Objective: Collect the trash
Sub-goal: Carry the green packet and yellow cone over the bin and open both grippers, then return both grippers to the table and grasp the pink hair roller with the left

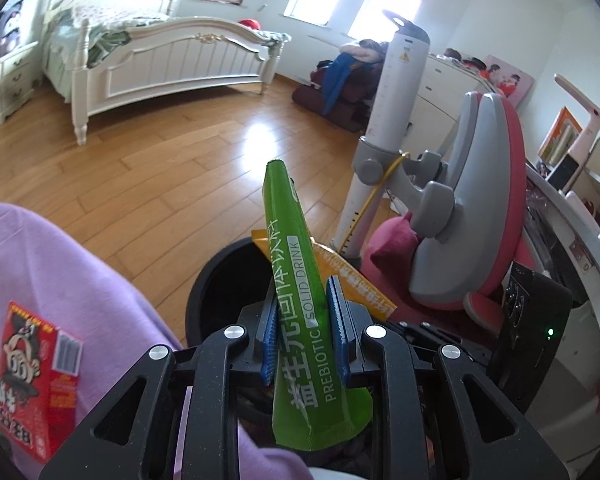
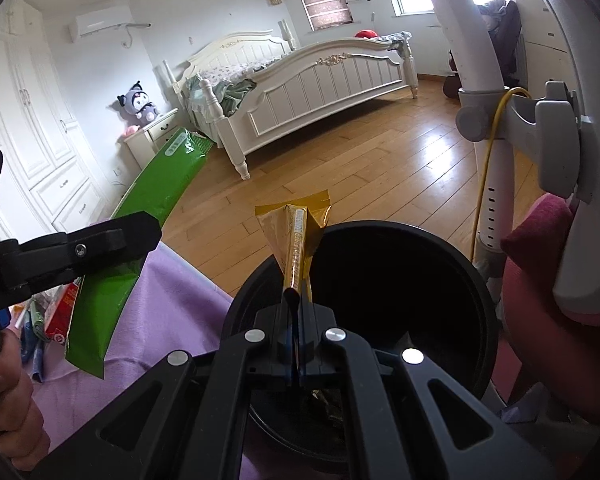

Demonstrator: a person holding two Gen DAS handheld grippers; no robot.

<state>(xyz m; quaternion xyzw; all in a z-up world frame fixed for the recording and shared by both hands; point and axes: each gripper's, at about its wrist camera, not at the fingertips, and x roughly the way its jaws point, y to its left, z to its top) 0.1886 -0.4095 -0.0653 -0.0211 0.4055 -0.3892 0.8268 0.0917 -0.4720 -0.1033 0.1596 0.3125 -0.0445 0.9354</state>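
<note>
Green sachet (image 1: 300, 280) | left fingers (image 1: 269, 328) clamp; gold sachet (image 2: 294, 244) | over bin (image 2: 476, 280)

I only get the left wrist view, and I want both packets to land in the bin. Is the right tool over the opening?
Observer: Yes. The right tool, shut on the gold sachet, points over the black bin opening.
Operator: And my green sachet?
Observer: From the right view the green sachet shows left of the bin's rim, its lower end against the purple cloth.
Operator: Anything left there?
Observer: Blue items lie on the cloth beside a red box.
</note>
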